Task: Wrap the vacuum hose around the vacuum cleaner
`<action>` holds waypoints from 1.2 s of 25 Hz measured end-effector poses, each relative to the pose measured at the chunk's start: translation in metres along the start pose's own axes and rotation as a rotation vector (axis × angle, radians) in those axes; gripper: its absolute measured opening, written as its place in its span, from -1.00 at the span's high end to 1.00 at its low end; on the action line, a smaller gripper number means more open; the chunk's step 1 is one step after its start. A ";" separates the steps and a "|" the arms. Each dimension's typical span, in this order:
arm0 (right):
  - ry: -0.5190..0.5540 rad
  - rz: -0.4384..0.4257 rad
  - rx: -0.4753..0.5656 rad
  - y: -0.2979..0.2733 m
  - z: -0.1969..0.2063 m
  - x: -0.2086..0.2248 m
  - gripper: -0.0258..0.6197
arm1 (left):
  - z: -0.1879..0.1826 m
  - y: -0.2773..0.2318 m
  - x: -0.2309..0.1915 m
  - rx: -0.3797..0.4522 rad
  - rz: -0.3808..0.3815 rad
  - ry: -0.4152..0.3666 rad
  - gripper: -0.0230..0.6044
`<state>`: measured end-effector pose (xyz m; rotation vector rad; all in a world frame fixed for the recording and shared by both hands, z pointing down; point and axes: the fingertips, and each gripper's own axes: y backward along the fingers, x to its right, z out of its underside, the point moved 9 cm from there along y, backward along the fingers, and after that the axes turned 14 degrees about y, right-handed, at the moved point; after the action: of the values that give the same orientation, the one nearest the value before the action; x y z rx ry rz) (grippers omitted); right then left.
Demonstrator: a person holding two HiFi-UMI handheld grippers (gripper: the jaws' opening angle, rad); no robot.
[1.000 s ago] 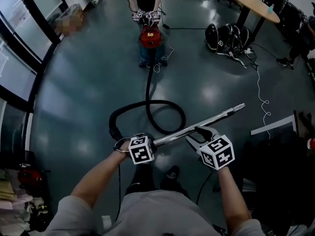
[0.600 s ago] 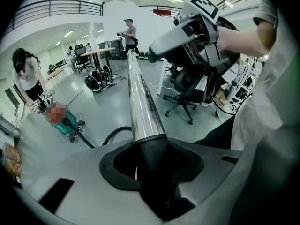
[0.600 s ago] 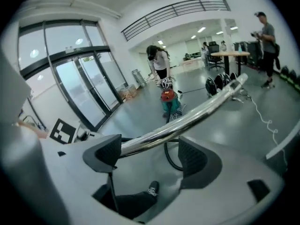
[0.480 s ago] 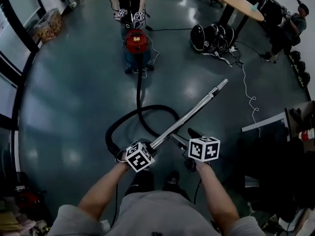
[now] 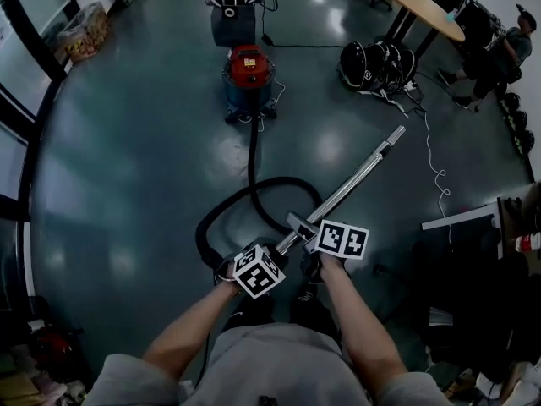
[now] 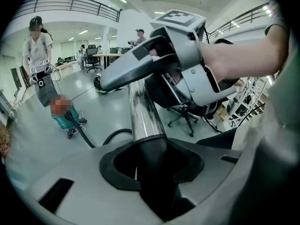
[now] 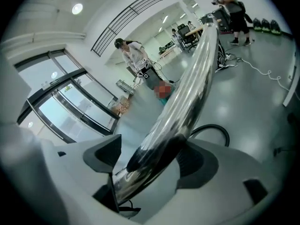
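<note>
One wand (image 5: 359,176): clamped in left gripper's (image 6: 152,165) jaws, loose between right gripper's (image 7: 147,161).

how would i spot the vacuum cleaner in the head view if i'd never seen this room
Look at the far end of the dark glossy floor, left of the round wooden table and the pile of black gear. The vacuum cleaner is the canister standing there; it alone has a red top, and the black hose runs out of it.
</note>
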<state>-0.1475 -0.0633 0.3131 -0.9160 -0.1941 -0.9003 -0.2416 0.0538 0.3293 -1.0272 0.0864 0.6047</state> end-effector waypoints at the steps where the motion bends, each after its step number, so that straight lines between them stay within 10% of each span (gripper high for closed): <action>1: -0.005 0.009 0.008 -0.001 -0.002 0.000 -0.12 | 0.000 0.002 -0.001 0.009 0.003 0.005 0.48; 9: -0.063 0.047 0.062 -0.008 -0.024 0.002 0.23 | -0.014 -0.002 -0.011 0.071 0.075 0.116 0.48; 30: -0.114 -0.010 0.203 0.031 -0.112 0.091 0.37 | -0.118 -0.032 0.013 0.063 0.101 0.024 0.19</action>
<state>-0.0910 -0.1932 0.2706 -0.7783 -0.3813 -0.8214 -0.1895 -0.0492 0.2877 -0.9731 0.1784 0.6775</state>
